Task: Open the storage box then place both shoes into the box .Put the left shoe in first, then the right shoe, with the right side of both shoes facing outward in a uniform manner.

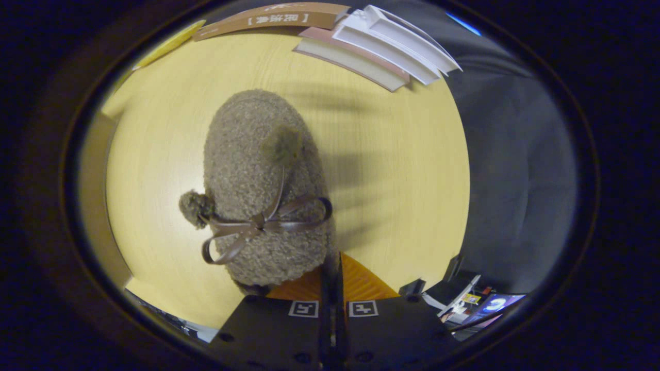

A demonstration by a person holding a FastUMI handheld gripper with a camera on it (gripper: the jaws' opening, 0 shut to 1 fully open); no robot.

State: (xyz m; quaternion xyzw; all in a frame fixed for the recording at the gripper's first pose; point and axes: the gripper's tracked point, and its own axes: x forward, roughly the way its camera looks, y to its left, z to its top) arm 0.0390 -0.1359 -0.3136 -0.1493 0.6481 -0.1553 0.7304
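claw (pixel 332 281): clenched on the heel edge of the fuzzy shoe (pixel 263 185), judged so it can be carried | shoe: hung toe-forward above the desk (pixel 392 170) | storage box (pixel 386 46): beyond, at the desk's far edge

Fuzzy grey-brown shoe (pixel 258 175) with brown ribbon bow (pixel 258 225), yellow woodgrain table (pixel 392 170).

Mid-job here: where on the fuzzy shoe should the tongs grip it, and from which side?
Probably the heel-end rim of the fuzzy shoe, nearest the tongs, which look shut on that edge now. The toe beyond is a broad rounded dome offering no edge, and the ribbon bow is too floppy. Come from behind the heel, over the wooden table.
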